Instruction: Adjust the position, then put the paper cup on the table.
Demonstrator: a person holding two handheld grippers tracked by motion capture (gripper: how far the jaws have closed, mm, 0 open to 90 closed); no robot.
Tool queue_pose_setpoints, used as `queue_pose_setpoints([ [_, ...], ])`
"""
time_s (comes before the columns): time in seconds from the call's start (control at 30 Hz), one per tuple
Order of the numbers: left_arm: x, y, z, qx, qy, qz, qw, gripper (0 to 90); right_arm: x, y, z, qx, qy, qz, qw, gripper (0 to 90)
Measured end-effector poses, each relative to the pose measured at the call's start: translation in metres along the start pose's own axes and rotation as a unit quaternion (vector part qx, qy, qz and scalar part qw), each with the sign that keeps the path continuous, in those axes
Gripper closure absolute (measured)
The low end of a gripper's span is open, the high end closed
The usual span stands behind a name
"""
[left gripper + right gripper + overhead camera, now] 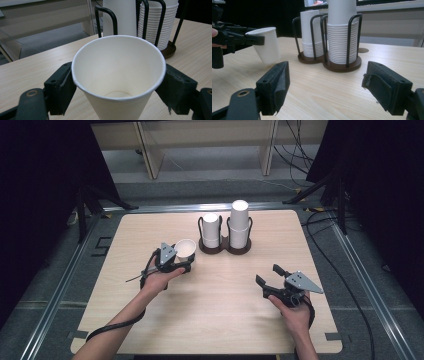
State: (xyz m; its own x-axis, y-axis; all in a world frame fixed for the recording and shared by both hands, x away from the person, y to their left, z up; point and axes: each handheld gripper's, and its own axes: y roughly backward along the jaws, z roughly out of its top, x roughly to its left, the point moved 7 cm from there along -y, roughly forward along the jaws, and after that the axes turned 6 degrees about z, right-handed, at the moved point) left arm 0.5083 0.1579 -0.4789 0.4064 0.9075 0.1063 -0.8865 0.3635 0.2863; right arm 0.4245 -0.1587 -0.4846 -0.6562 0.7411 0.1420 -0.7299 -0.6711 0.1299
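A single white paper cup (185, 249) (117, 75) is held upright and slightly tilted, just above the table, with my left gripper (176, 258) (117, 82) shut on its sides near the rim. The cup (265, 45) is empty, its mouth facing up. A dark two-slot cup holder (225, 245) (342, 65) stands at the table's back middle with two stacks of white cups (239, 222) (342, 32), the right stack taller. My right gripper (270, 276) (325, 85) hovers open over the front right of the table, nothing between its jaws.
The light wooden table (220, 320) has rounded corners and a metal frame around it. Black curtains hang at both sides, and cables (325, 245) run along the floor at the right. A wooden bench leg (150, 155) stands behind the table.
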Motion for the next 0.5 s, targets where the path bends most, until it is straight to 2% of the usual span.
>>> queue_pose_setpoints([
  [0.03, 0.000, 0.000, -0.001, 0.001, 0.002, -0.002, 1.0000, 21.0, -0.001, 0.001, -0.001, 0.013, 0.005, -0.007, 0.9999, 20.7],
  [0.1, -0.001, 0.001, 0.000, -0.001, 0.004, -0.001, 1.0000, 21.0, 0.001, -0.001, -0.001, 0.009, -0.002, 0.001, 1.0000, 20.8],
  [0.17, -0.001, 0.002, 0.000, -0.001, 0.008, -0.003, 1.0000, 20.9, 0.001, -0.004, 0.001, 0.003, 0.005, 0.005, 1.0000, 20.8],
  [0.2, -0.001, 0.003, 0.001, -0.006, 0.010, -0.007, 0.9999, 20.8, 0.000, -0.005, 0.002, 0.004, 0.017, 0.005, 0.9998, 20.8],
  [0.33, -0.003, 0.007, 0.001, -0.004, 0.020, -0.009, 0.9998, 20.8, -0.001, -0.007, 0.005, 0.005, 0.022, 0.005, 0.9997, 20.9],
  [0.37, -0.003, 0.007, 0.000, -0.003, 0.023, -0.008, 0.9997, 20.8, 0.000, -0.010, 0.007, -0.008, 0.018, 0.017, 0.9997, 20.9],
  [0.43, -0.006, 0.006, -0.002, -0.003, 0.028, -0.010, 0.9995, 20.8, -0.002, -0.010, 0.005, 0.008, 0.022, 0.010, 0.9997, 20.9],
  [0.5, -0.007, 0.004, -0.004, -0.003, 0.030, -0.009, 0.9995, 20.7, -0.002, -0.009, 0.005, 0.009, 0.022, 0.012, 0.9996, 20.9],
])
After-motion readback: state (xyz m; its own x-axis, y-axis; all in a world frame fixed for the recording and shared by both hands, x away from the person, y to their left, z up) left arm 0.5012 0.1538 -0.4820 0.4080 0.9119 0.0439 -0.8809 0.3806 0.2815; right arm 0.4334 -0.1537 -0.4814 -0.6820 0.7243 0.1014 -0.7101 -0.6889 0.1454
